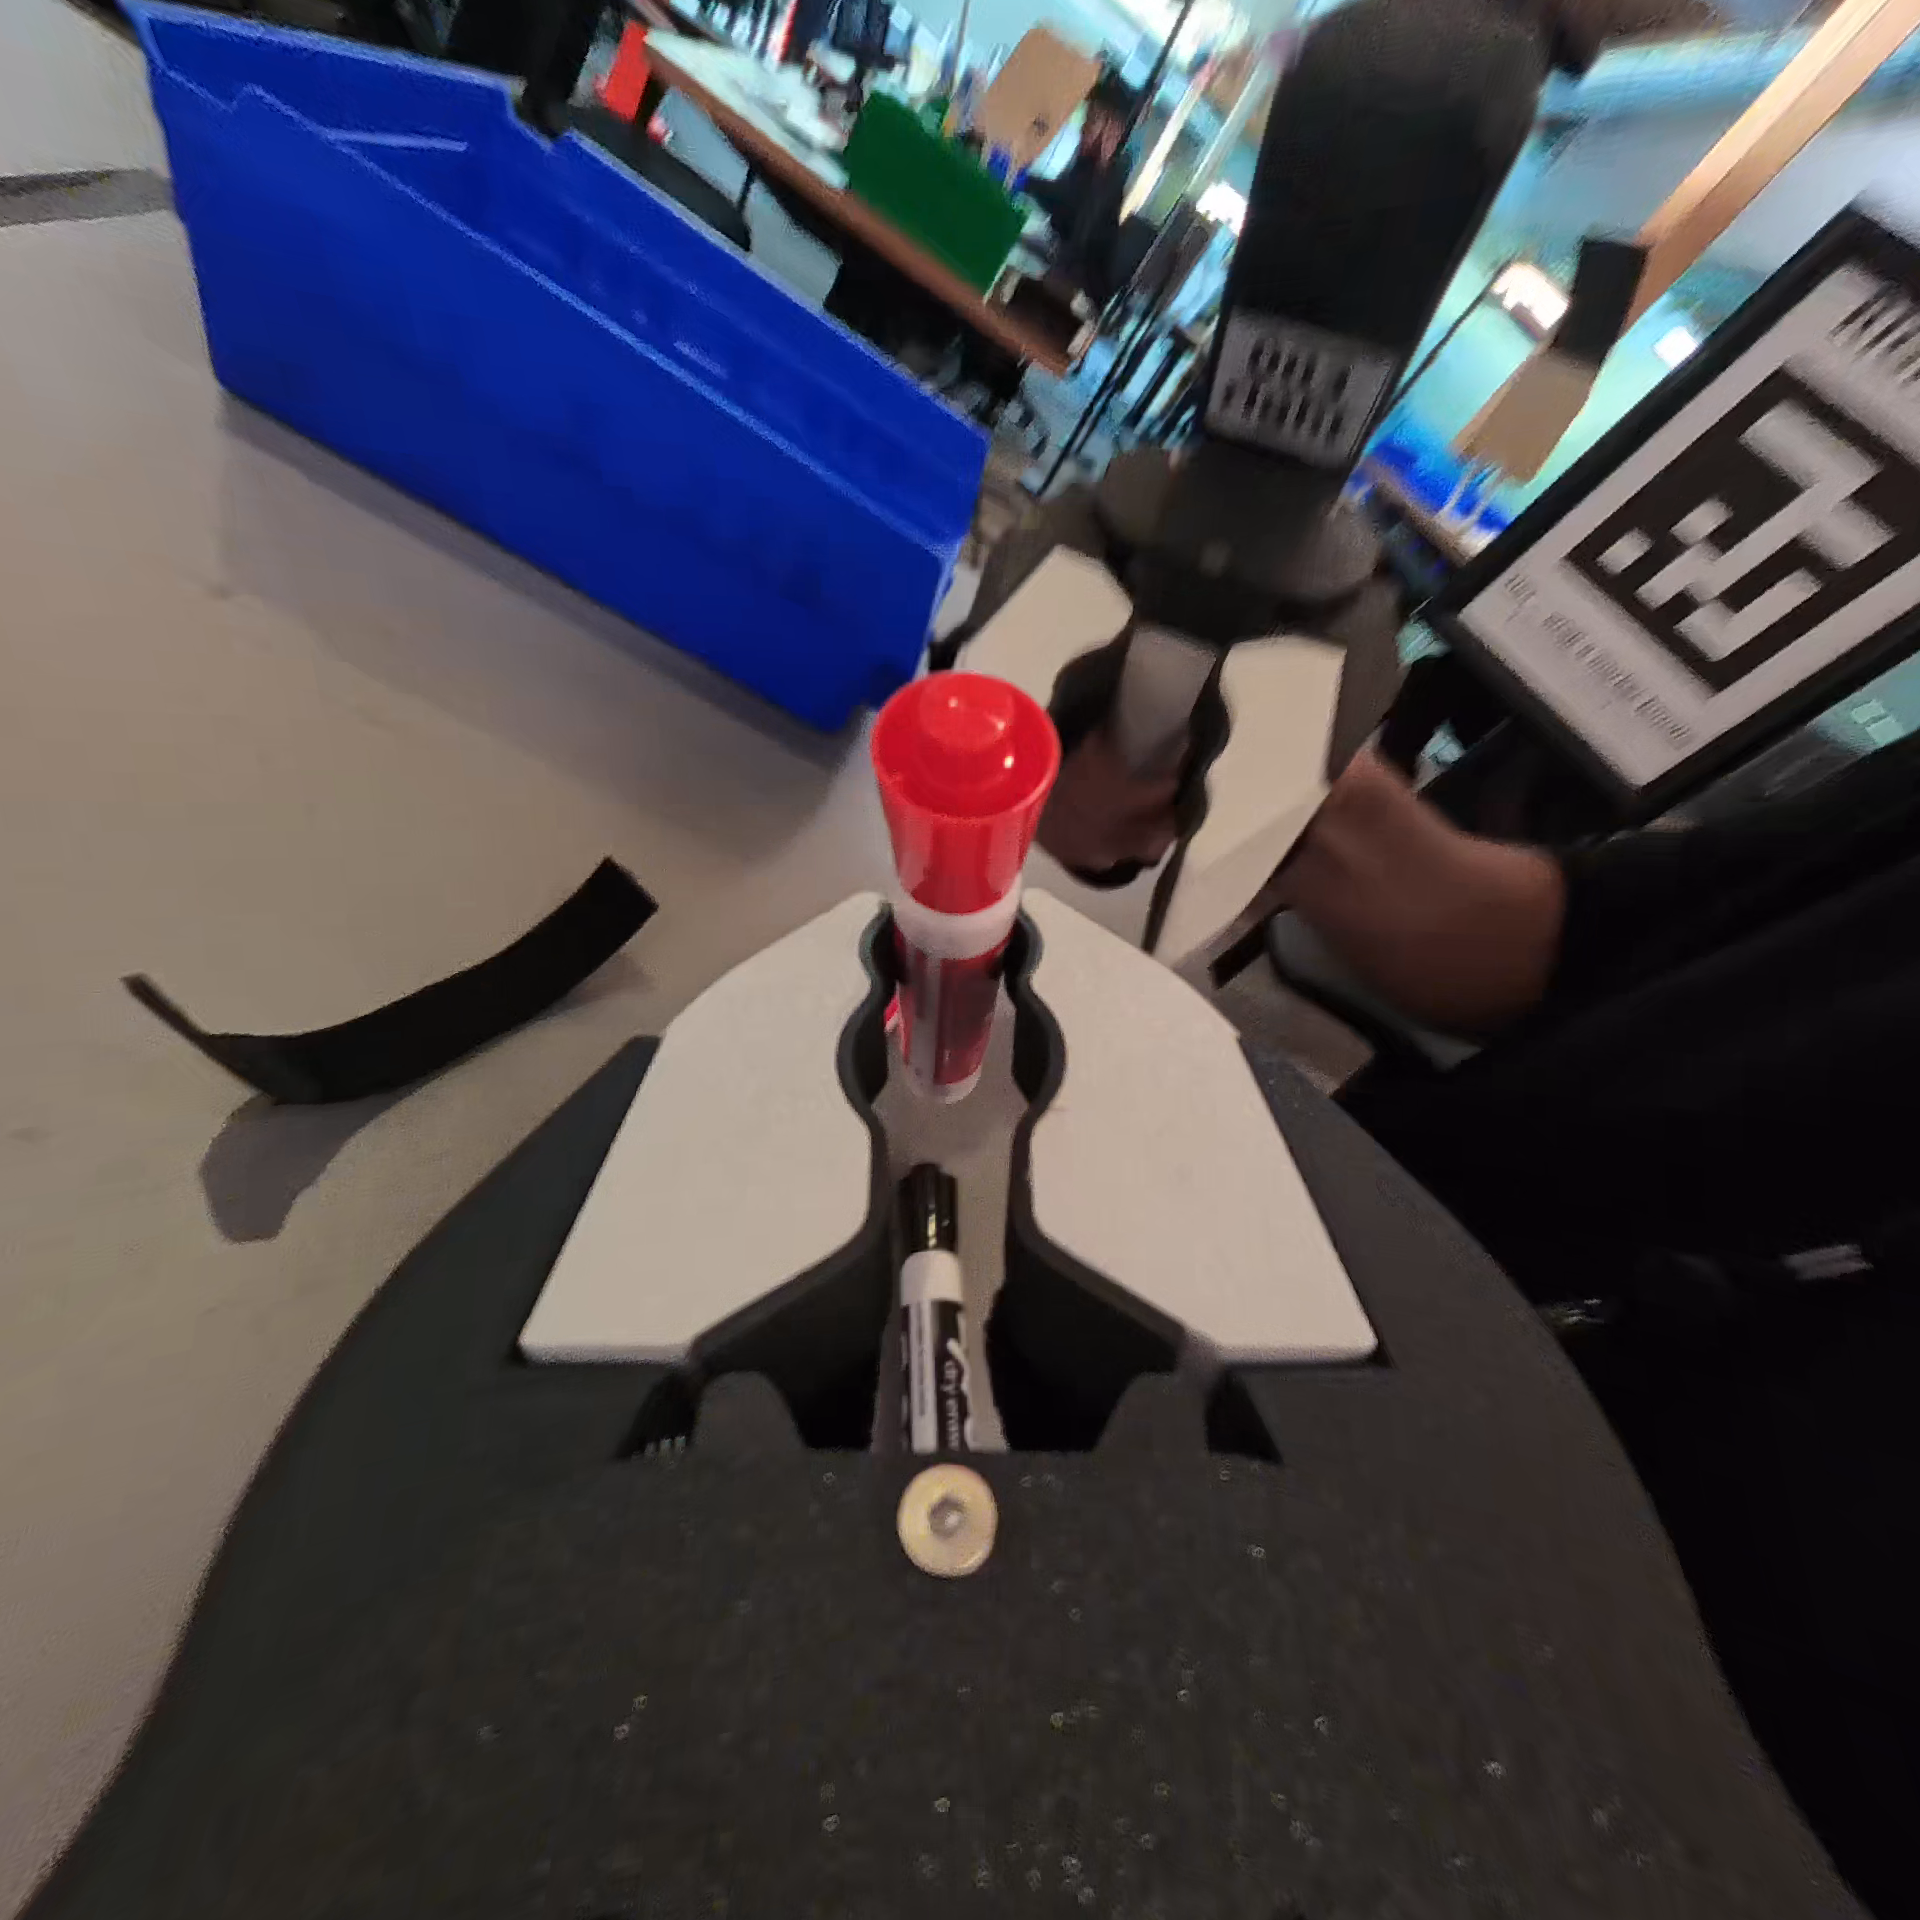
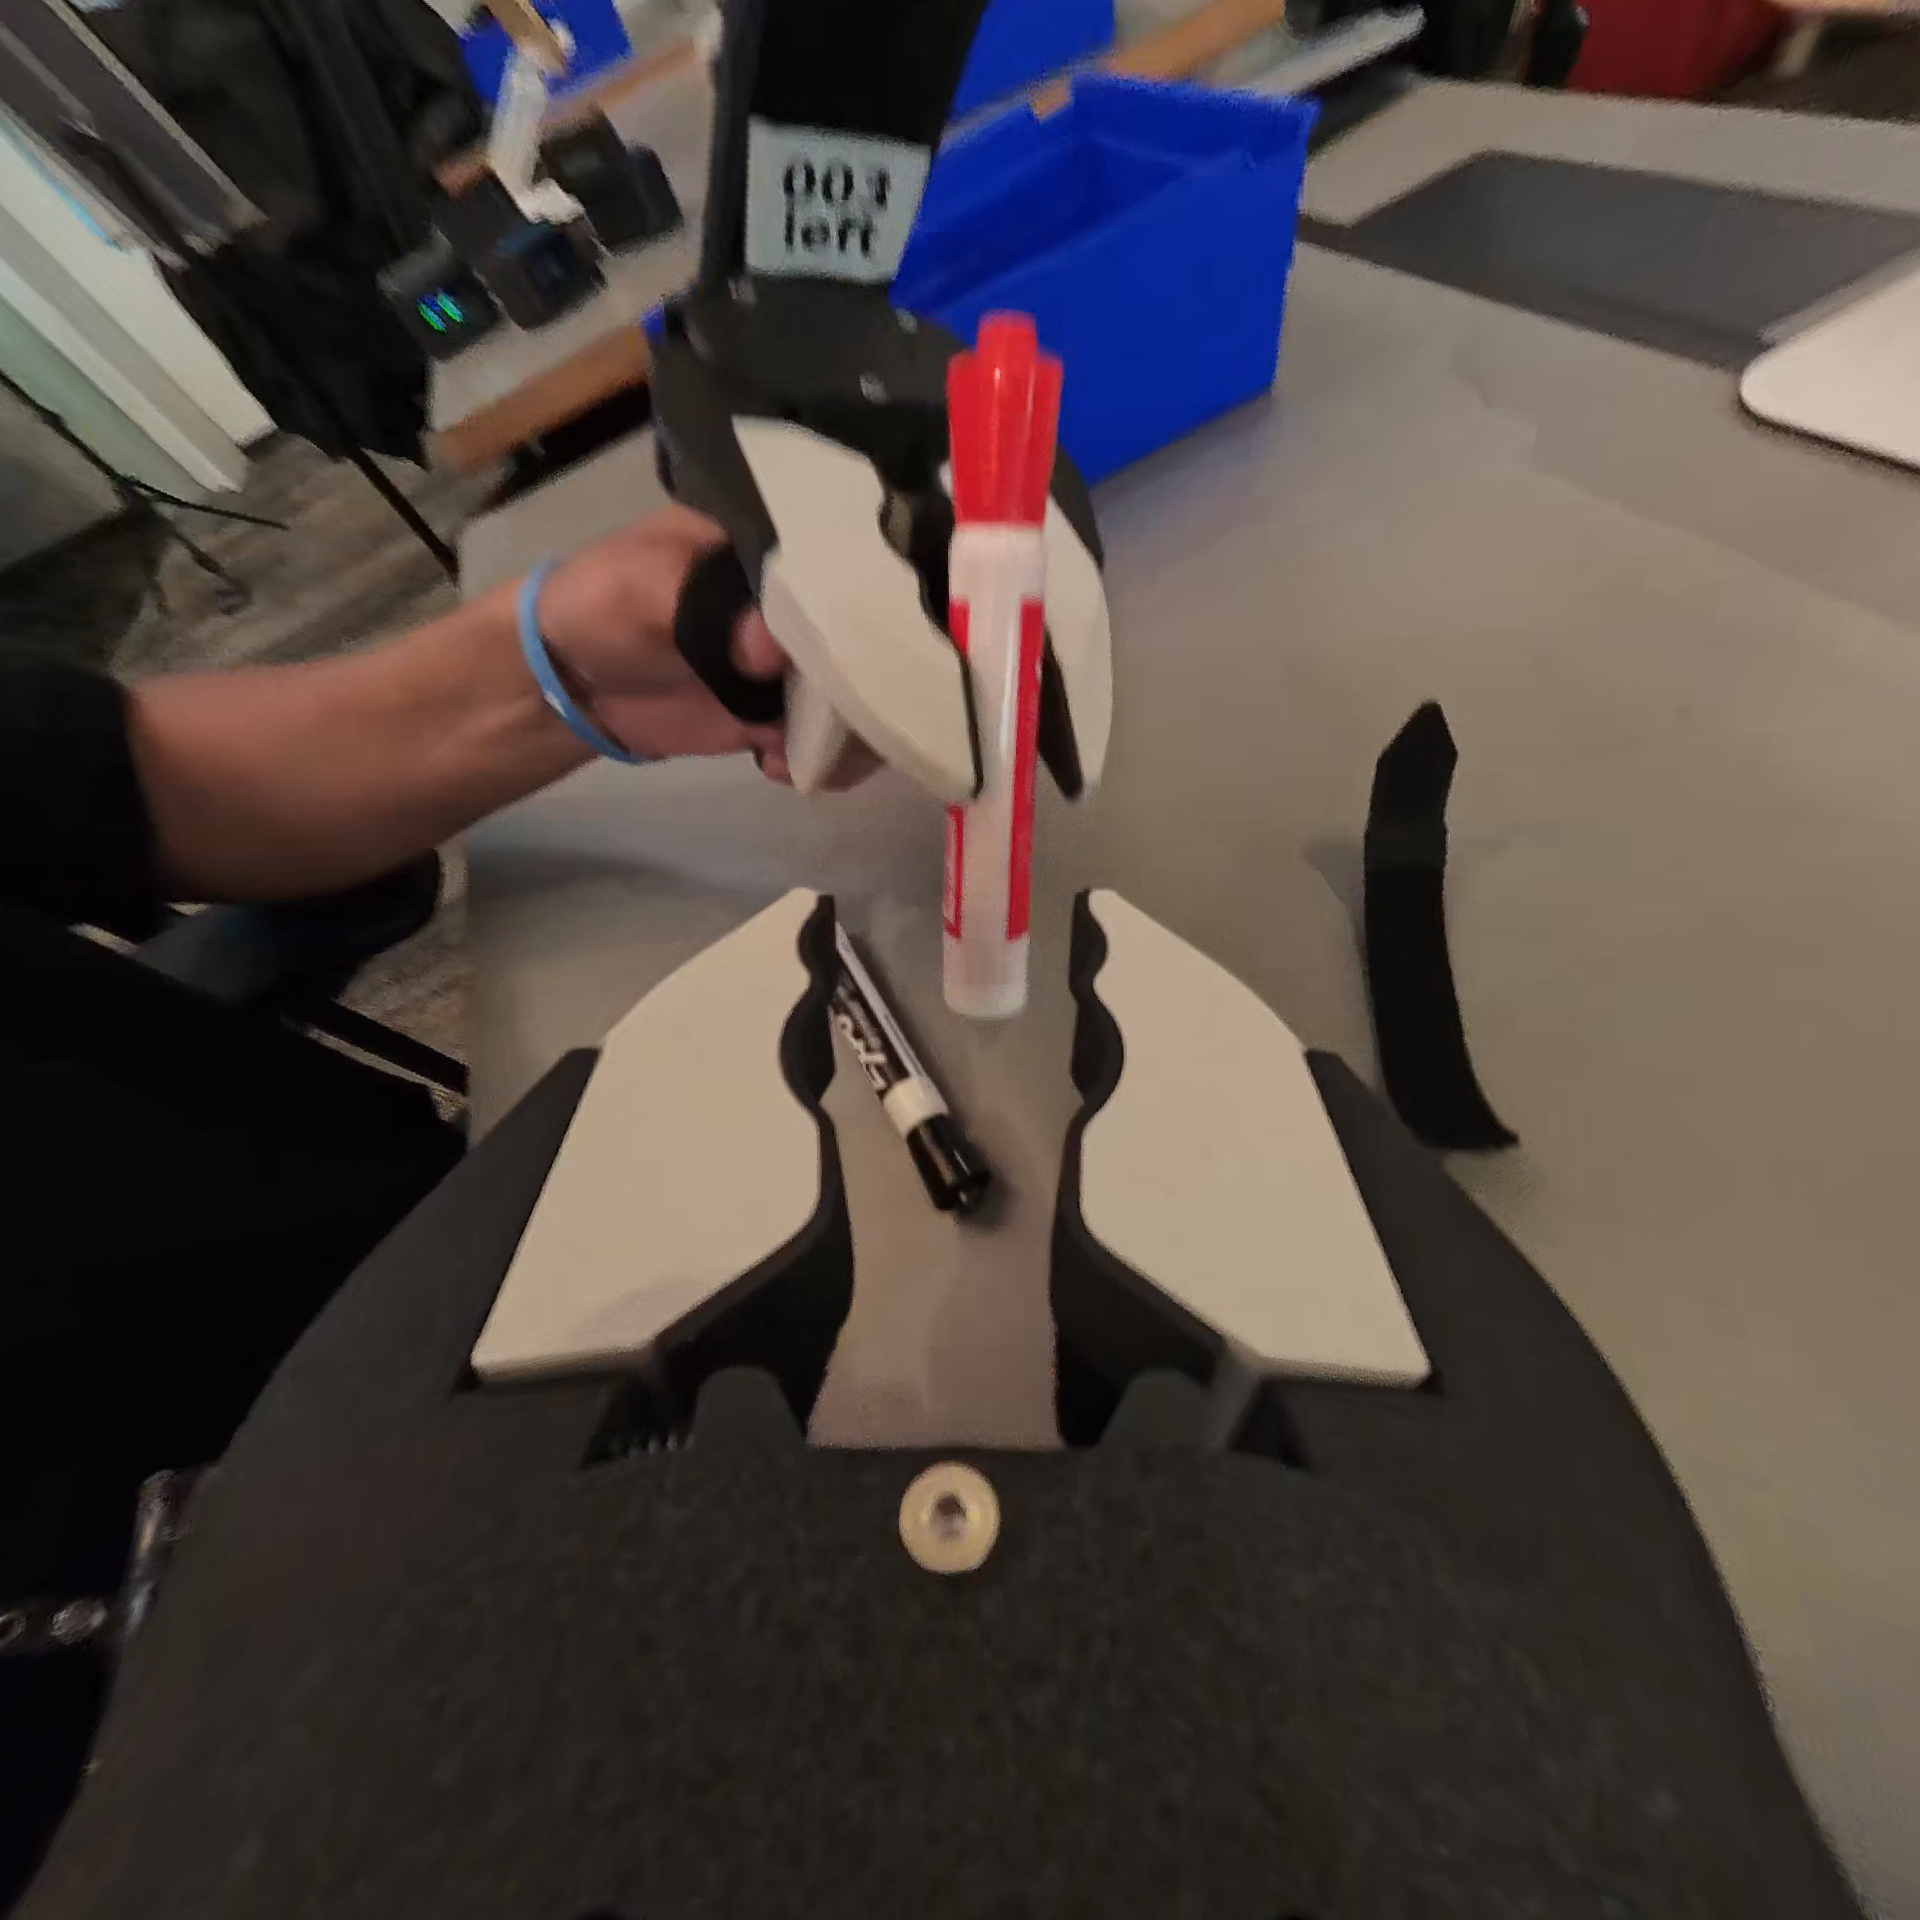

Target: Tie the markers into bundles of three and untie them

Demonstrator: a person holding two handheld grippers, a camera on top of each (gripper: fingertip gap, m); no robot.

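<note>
Now the left tool (image 1: pixel 951 961) holds a red marker (image 1: pixel 961 831) between its white fingers (image 1: pixel 727 1143), closed on the barrel just below the cap. From the right wrist view this left tool (image 2: pixel 1013 717) is raised above the table (image 2: pixel 1558 727), and the red marker (image 2: pixel 992 665) stands almost upright in it, cap up, with the lower end hanging free in the air above the table. A hand (image 2: pixel 644 655) with a blue wristband (image 2: pixel 551 665) grips its handle.

The right tool (image 2: pixel 951 1039) is wide open and holds nothing. A black marker (image 2: pixel 904 1070) lies flat on the table between its fingers (image 2: pixel 665 1174), nearer to the left one, with the cap towards the camera. In the left wrist view the same black marker (image 1: pixel 935 1320) shows through the gap under the left tool, and the right tool (image 1: pixel 1164 748) is farther off, near a hand (image 1: pixel 1434 894).

A black strap (image 2: pixel 1423 935) lies curved on the table, to the right of the right tool and apart from both markers. In the left wrist view the strap (image 1: pixel 416 1008) is on the left. A blue bin (image 1: pixel 540 364) stands behind on the table
</note>
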